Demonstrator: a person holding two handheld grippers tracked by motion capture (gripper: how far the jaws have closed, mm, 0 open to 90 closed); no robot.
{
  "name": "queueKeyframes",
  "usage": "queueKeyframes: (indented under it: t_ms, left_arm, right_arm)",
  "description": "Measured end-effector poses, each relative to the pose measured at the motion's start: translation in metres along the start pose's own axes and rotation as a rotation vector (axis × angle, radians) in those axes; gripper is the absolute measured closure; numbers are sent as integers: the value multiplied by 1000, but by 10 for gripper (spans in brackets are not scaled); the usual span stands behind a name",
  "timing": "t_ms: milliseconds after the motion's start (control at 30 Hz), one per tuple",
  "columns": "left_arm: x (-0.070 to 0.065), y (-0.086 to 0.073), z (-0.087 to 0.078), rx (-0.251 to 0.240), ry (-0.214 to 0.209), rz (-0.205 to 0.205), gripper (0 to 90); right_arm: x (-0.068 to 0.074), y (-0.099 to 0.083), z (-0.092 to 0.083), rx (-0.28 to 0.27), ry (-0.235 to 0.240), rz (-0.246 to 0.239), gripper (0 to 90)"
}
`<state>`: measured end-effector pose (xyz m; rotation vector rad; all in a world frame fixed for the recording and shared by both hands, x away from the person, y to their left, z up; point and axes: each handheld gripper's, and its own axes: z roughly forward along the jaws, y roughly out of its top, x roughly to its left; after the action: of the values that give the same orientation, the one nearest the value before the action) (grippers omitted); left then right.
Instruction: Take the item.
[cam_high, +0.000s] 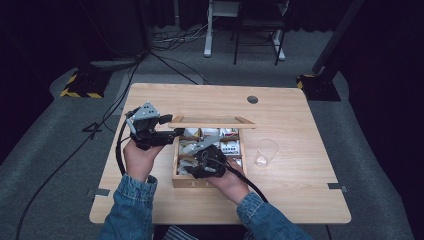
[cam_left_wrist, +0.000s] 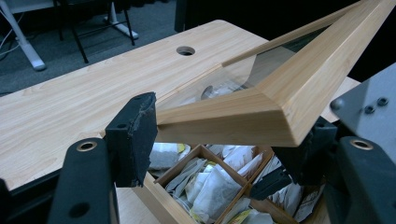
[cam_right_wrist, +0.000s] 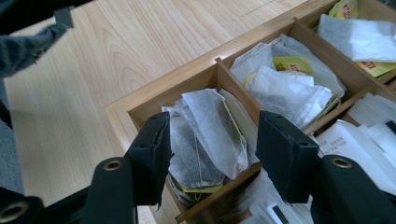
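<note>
Table (cam_high: 300, 200) of pale wood, seen from the high view, carries a wooden box (cam_high: 200, 183) of tea bags near its middle, with a clear cup (cam_high: 266, 152) standing just to the box's right. The box's lid (cam_high: 212, 121), a wood frame around a clear pane, is lifted and stands open along the far edge. The left gripper (cam_high: 165, 127) sits at the lid's left corner and clamps it there. The right gripper (cam_high: 199, 164) reaches down into the near left part of the box, over the bags.

In the left gripper view, the lid's corner (cam_left_wrist: 261, 112) lies between the two black jaws, both pressing on the wood frame, so the lid is held raised above the box. Below it the compartments show, packed with white tea bags (cam_left_wrist: 210, 186). Beyond lies bare table (cam_left_wrist: 70, 102) with a round hole (cam_left_wrist: 185, 50) in it.

In the right gripper view, the jaws stand about half apart, with a gap on each side of what lies between them. They straddle the corner compartment (cam_right_wrist: 163, 100), where a tea bag (cam_right_wrist: 210, 130) stands tilted on top of others, with a yellow tag beneath. The pads are close beside the bag, but whether they touch it cannot be told; it is not squeezed. The next compartment holds more bags (cam_right_wrist: 289, 86).
</note>
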<state>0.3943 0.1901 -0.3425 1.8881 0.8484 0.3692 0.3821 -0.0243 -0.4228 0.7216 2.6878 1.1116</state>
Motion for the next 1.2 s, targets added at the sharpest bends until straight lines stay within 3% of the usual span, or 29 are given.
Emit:
queueKeyframes:
  t_ms: [300, 467, 700, 833, 1200]
  left_arm:
    - [0, 0, 0, 1, 0, 0, 356]
    - [0, 0, 0, 1, 1, 0, 356]
    - [0, 0, 0, -1, 1, -3, 356]
    - [0, 0, 0, -1, 1, -3, 356]
    - [0, 0, 0, 1, 1, 0, 355]
  right_arm:
    - [4, 3, 11, 39, -22, -31, 517]
    - [8, 2, 13, 71, -57, -75, 684]
    - [9, 3, 9, 59, -95, -98, 889]
    - [10, 3, 5, 42, -113, -123, 899]
    - [13, 4, -20, -40, -128, -109, 900]
